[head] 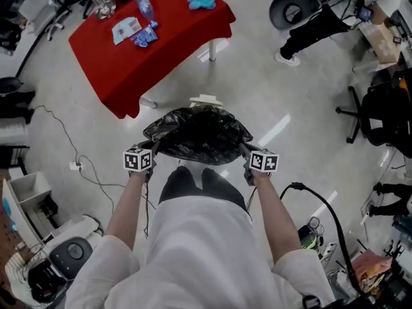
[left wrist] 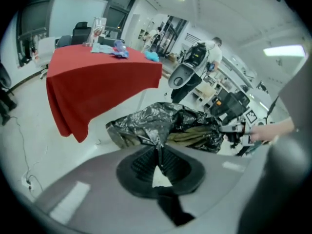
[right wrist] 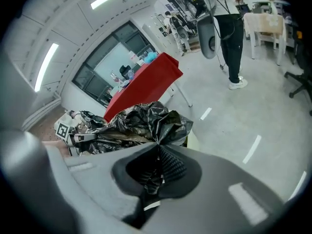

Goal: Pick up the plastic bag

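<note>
A black plastic bag (head: 199, 134) hangs off the floor in front of the person, stretched between both grippers. My left gripper (head: 149, 152) is shut on the bag's left rim, and in the left gripper view the crinkled plastic bag (left wrist: 161, 126) runs down into the closed jaws. My right gripper (head: 248, 152) is shut on the right rim; the right gripper view shows the bag (right wrist: 141, 123) pinched the same way. The bag's mouth gapes open between them, with something tan inside.
A table under a red cloth (head: 151, 40) stands just beyond the bag, with a bottle and blue items on it. A person in black trousers (head: 302, 37) and office chairs are at the upper right. Cables (head: 84, 166) trail on the floor at left, and a black cable (head: 328, 211) lies at right.
</note>
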A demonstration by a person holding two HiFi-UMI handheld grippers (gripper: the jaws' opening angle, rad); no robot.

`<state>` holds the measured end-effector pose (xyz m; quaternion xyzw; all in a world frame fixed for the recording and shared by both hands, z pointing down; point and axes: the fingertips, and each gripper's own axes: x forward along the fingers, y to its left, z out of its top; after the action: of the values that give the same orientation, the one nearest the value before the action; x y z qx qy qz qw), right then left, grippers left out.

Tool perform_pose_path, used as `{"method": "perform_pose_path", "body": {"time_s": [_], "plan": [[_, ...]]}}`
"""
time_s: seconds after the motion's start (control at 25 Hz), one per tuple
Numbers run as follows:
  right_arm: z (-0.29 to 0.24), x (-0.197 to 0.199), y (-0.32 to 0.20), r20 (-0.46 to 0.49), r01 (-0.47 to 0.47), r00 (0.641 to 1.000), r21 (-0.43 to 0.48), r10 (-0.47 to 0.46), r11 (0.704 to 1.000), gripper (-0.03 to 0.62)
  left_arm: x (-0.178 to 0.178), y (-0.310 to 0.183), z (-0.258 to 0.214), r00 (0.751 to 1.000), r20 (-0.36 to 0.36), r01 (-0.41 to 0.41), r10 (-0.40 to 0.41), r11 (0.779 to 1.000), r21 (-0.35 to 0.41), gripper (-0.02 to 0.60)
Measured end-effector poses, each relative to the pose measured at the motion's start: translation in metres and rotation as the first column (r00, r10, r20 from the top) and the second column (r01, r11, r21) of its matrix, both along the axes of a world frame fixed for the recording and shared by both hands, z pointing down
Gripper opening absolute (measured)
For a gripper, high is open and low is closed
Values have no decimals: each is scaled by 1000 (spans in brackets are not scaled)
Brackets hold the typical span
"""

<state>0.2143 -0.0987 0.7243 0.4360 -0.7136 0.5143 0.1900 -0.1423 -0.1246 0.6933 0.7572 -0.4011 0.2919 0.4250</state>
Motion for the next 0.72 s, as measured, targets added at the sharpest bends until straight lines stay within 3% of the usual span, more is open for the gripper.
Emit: {"method": "perform_pose_path", "body": {"time_s": [0.32, 0.72], "plan": [[-73, -30, 35, 36, 4, 999, 131, -9, 991, 3, 8, 38, -56, 998, 23, -58, 56, 994, 91, 6], [-158, -44, 78, 82, -169, 985, 278, 151, 946, 3, -10, 79, -141, 992, -79, -84, 104, 972, 220, 6]]}}
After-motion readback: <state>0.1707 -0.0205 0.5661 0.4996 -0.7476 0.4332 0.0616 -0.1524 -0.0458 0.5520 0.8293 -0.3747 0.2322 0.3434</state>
